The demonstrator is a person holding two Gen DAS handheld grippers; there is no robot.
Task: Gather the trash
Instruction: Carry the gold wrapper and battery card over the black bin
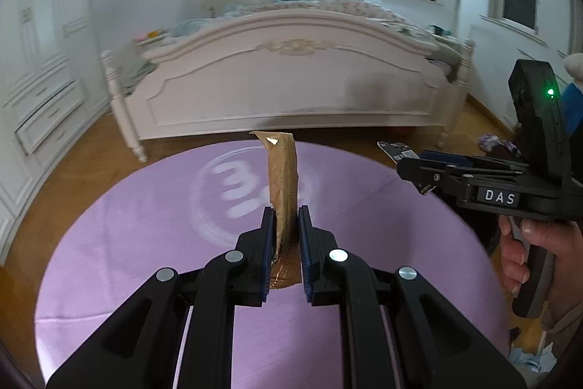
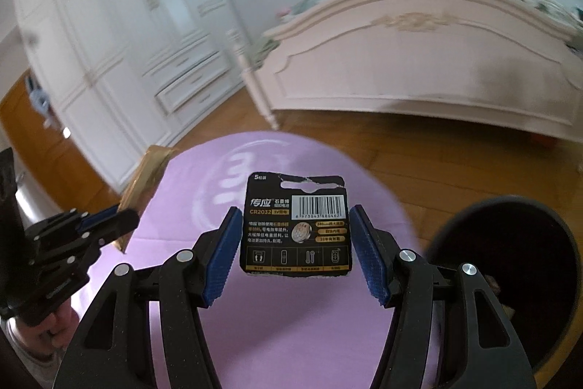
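Observation:
My left gripper [image 1: 286,219] is shut on a gold foil wrapper [image 1: 282,177] that stands upright between its blue pads, held above a round purple rug [image 1: 145,243]. The right wrist view shows the left gripper [image 2: 120,216] and the wrapper [image 2: 145,177] from the side. My right gripper [image 2: 295,217] is shut on a black battery card [image 2: 297,228] labelled CR2032, its edges against the blue pads. The left wrist view shows the right gripper [image 1: 408,166] holding the card [image 1: 395,150] edge-on. A dark round bin [image 2: 510,279] is at the right, beside the right gripper.
A white bed [image 1: 291,79] stands beyond the rug on a wooden floor [image 2: 437,155]. White wardrobes [image 2: 109,42] line the left wall. Small colourful scraps [image 1: 495,143] lie on the floor at the right, and blue crumpled material [image 1: 528,358] at the lower right.

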